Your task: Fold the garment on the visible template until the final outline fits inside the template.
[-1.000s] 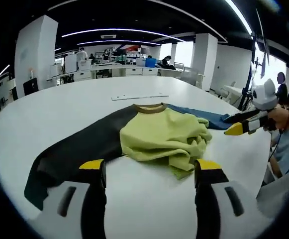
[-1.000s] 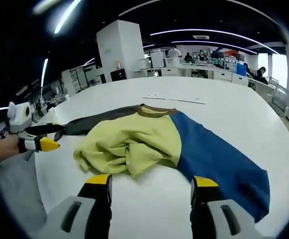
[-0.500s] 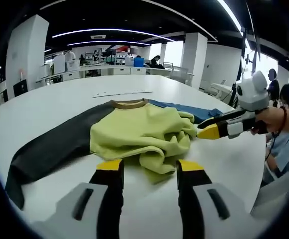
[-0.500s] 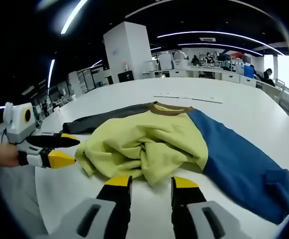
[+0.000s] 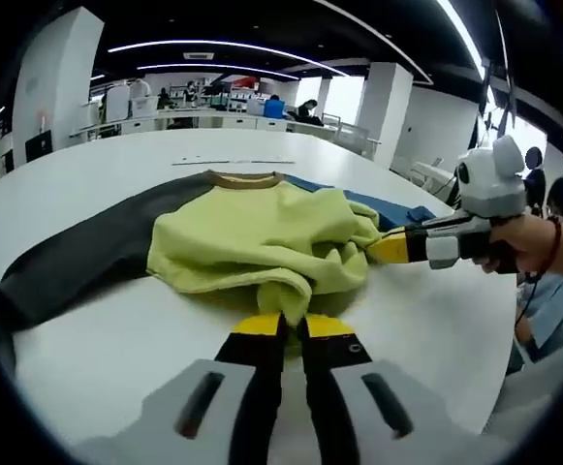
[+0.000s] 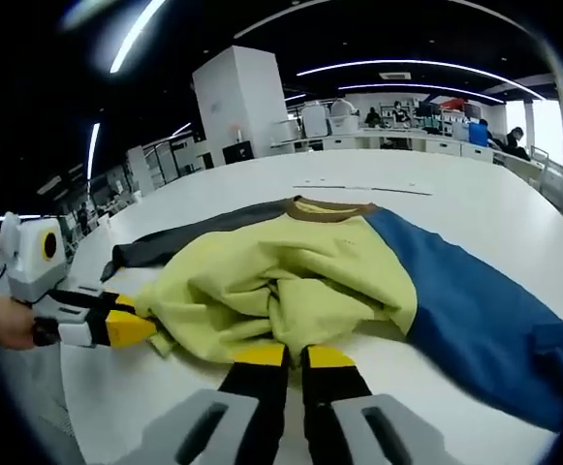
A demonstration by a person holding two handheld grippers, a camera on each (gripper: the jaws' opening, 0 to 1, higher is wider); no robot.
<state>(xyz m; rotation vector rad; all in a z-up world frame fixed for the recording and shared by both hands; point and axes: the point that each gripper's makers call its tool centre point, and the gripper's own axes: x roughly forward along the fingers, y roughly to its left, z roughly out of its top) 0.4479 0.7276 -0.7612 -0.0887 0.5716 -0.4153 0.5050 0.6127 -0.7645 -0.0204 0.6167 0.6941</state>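
A sweatshirt lies crumpled on the white table (image 5: 97, 339): a yellow-green body (image 5: 252, 237) (image 6: 281, 266), a brown collar (image 5: 245, 178), a dark grey sleeve (image 5: 68, 266) and a blue sleeve (image 6: 465, 291). My left gripper (image 5: 294, 325) is shut on a lobe of the yellow-green hem at the near edge. It also appears in the right gripper view (image 6: 131, 327), its tips at the body's left edge. My right gripper (image 6: 294, 355) is shut on the bunched yellow-green fabric. In the left gripper view it (image 5: 390, 248) touches the body's right edge.
A thin pale strip (image 5: 218, 161) (image 6: 359, 188) lies on the table beyond the collar. A hand (image 5: 533, 242) holds the right gripper, and a seated person (image 5: 552, 291) is past the table's right edge. Desks and white pillars stand far behind.
Both grippers have moved in to the garment's near hem, and their jaws have gone from wide open to shut on the yellow-green fabric.
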